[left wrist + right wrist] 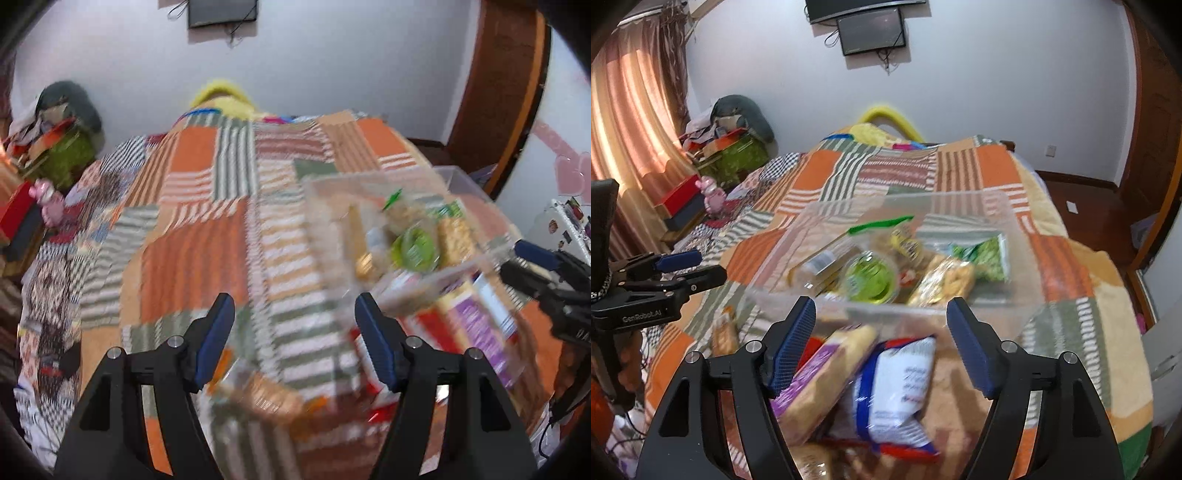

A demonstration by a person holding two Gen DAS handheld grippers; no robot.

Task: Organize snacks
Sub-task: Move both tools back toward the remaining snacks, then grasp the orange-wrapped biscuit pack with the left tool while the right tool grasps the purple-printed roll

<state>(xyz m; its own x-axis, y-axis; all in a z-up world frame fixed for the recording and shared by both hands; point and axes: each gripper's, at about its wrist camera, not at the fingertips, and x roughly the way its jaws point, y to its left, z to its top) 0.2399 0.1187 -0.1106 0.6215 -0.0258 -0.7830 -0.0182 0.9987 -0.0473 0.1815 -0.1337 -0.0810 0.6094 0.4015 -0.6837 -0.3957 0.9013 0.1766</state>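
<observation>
A clear plastic bin [975,201] stands on the patchwork bed and holds a green-lidded cup [871,277], a green packet [986,254] and a yellow snack bag [945,280]. In front of it lie a white-and-blue chip bag [901,384] and a purple-and-tan package [820,376]. My right gripper [881,345] is open just above these two. My left gripper [295,336] is open and empty over the bedspread, left of the bin [369,188]. The purple package [480,325] shows in the left wrist view too, blurred.
The orange, green and white striped bedspread [192,258] covers the whole bed. A small tan snack [726,332] lies left of the pile. Boxes and clutter [720,155] stand beside the bed at the left, by a curtain [624,122]. A wooden door [506,85] is at the right.
</observation>
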